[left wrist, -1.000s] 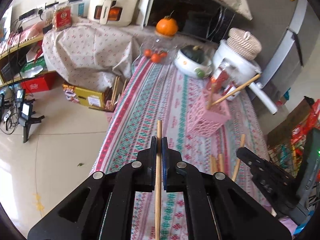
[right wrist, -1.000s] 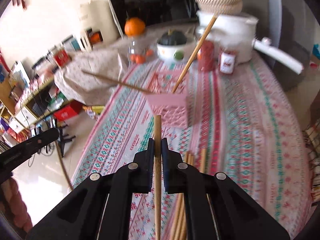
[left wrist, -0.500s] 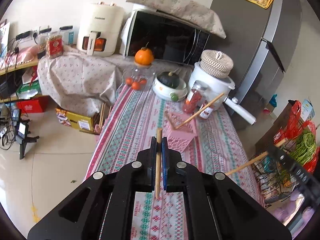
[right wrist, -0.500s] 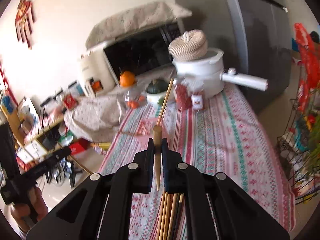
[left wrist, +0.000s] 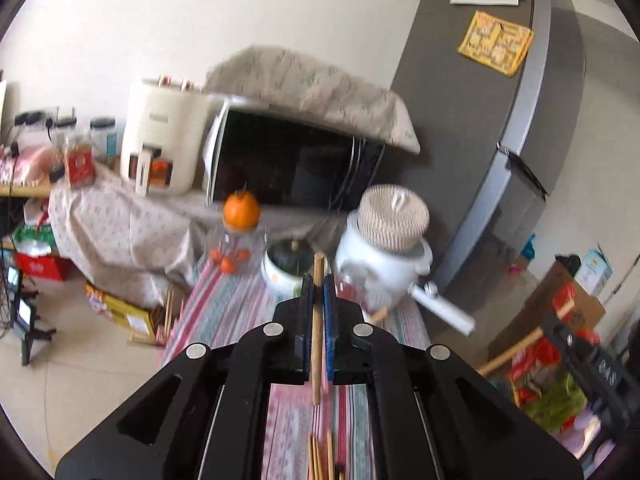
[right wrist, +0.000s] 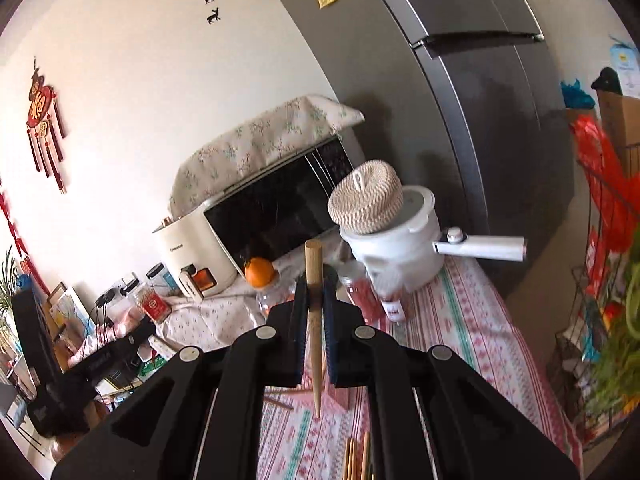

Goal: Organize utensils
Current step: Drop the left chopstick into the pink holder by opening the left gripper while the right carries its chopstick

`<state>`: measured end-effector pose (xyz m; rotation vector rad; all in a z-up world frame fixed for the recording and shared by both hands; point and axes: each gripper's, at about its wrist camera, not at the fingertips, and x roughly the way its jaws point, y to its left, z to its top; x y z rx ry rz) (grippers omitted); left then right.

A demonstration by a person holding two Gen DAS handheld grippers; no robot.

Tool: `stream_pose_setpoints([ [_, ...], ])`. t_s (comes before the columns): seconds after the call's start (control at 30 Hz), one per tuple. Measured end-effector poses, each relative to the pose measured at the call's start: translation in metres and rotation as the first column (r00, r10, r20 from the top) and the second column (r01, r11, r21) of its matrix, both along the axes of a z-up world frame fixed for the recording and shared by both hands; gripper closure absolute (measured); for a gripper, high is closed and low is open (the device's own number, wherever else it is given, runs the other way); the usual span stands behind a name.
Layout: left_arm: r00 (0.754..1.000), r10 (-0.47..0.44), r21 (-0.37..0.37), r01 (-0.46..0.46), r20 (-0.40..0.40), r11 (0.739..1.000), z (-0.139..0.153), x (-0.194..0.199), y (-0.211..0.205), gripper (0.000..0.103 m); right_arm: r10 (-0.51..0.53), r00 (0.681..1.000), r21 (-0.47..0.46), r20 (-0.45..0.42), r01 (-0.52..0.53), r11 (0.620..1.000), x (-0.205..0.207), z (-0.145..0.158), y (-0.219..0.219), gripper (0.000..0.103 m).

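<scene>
My left hand-held gripper (left wrist: pixel 318 280) pinches one wooden chopstick (left wrist: pixel 317 332) upright above the tabletop (left wrist: pixel 240 312). My right hand-held gripper (right wrist: pixel 315 284) pinches another chopstick (right wrist: pixel 315 320). Loose chopsticks (left wrist: pixel 320 456) lie near the tabletop's near edge.

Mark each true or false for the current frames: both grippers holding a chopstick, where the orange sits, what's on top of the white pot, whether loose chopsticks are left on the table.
1. The left gripper is shut on a chopstick. True.
2. The right gripper is open and holds nothing. False: it is shut on a chopstick.
3. The orange sits on top of a clear jar. True.
4. The white pot has a metal lid. False: a woven lid rests on it.
5. Loose chopsticks lie on the patterned tablecloth below the grippers. True.
</scene>
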<state>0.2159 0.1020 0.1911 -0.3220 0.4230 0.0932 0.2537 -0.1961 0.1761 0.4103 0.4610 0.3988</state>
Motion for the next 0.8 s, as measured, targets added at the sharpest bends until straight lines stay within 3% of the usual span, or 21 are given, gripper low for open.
stream_pose_setpoints([
  [0.17,0.999,0.046,0.013,-0.046,-0.001,0.999,-0.006,0.038,0.001,0.098,0.001,1.0,-0.007,-0.003,-0.001,1.0,0.019,0.001,0.009,0.095],
  [0.3,0.993,0.085,0.034,-0.082,-0.085,0.996,-0.04,0.067,0.008,0.098,-0.006,1.0,-0.013,-0.028,0.005,1.0,0.033,-0.01,0.015,0.095],
  [0.63,0.984,0.145,-0.088,-0.154,-0.1,0.984,-0.084,0.0,0.047,0.098,-0.026,0.997,-0.025,-0.073,0.024,0.999,0.051,-0.032,0.024,0.095],
  [0.8,0.975,0.197,-0.1,-0.208,-0.108,0.973,-0.091,-0.024,0.065,0.098,-0.035,0.997,-0.036,-0.065,0.032,0.999,0.056,-0.029,0.038,0.095],
])
